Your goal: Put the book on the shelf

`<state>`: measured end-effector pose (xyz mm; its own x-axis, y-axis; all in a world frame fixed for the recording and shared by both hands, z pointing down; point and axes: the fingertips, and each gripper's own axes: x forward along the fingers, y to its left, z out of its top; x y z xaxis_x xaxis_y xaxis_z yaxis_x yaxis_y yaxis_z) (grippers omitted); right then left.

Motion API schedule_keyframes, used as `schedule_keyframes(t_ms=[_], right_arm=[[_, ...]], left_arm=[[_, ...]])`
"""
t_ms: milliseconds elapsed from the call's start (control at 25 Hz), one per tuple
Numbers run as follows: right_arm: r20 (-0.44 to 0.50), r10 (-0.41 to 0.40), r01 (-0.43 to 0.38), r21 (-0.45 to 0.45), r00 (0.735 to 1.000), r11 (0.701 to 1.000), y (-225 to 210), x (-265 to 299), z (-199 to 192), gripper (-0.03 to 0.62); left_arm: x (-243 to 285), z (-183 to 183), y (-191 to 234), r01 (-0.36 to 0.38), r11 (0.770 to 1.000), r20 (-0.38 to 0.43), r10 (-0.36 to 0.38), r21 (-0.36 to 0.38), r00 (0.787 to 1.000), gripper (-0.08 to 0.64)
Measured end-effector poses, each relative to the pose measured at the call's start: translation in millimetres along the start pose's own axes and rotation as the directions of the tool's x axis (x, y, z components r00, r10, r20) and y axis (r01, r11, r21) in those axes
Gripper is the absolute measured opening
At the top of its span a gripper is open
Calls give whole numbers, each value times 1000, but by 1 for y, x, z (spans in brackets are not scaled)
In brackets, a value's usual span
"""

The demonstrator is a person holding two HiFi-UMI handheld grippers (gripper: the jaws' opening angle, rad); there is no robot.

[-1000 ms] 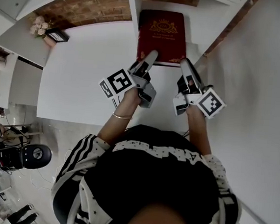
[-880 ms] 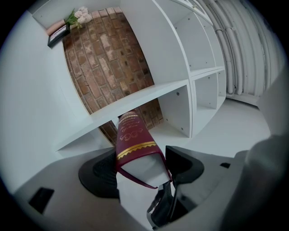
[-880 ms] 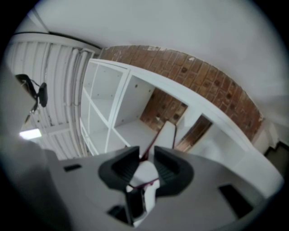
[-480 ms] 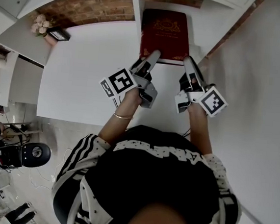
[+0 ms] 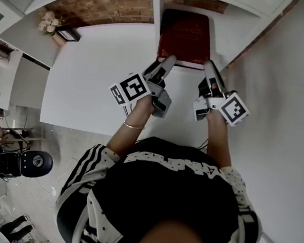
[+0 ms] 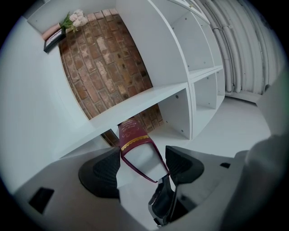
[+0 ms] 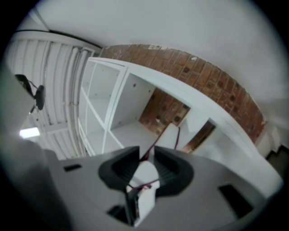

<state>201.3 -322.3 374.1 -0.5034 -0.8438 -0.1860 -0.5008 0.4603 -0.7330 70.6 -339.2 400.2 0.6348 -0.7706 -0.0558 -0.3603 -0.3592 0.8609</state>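
The book (image 5: 185, 35) sits partly inside the shelf (image 5: 231, 22) compartment, its near edge sticking out. The left gripper (image 5: 169, 59) and right gripper (image 5: 208, 65) each clamp a near corner; sliding it fully in and letting go remain

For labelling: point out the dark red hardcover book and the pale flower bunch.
dark red hardcover book (image 5: 185, 36): head view, front cover centre.
pale flower bunch (image 5: 47, 21): head view, the blossoms.
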Motion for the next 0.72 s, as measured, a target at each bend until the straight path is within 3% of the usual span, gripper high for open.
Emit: schedule_keyframes(t_ms=[440, 720], right_arm=[[1, -35, 35, 7, 999, 999, -15, 25, 2, 115], [4, -8, 8, -12, 1000, 1000, -13, 35, 8, 115]], left_arm=[[7, 19, 11, -1, 1000, -15, 2, 13, 1000, 331], [10, 23, 9, -1, 1000, -19, 1, 27, 1000, 331]])
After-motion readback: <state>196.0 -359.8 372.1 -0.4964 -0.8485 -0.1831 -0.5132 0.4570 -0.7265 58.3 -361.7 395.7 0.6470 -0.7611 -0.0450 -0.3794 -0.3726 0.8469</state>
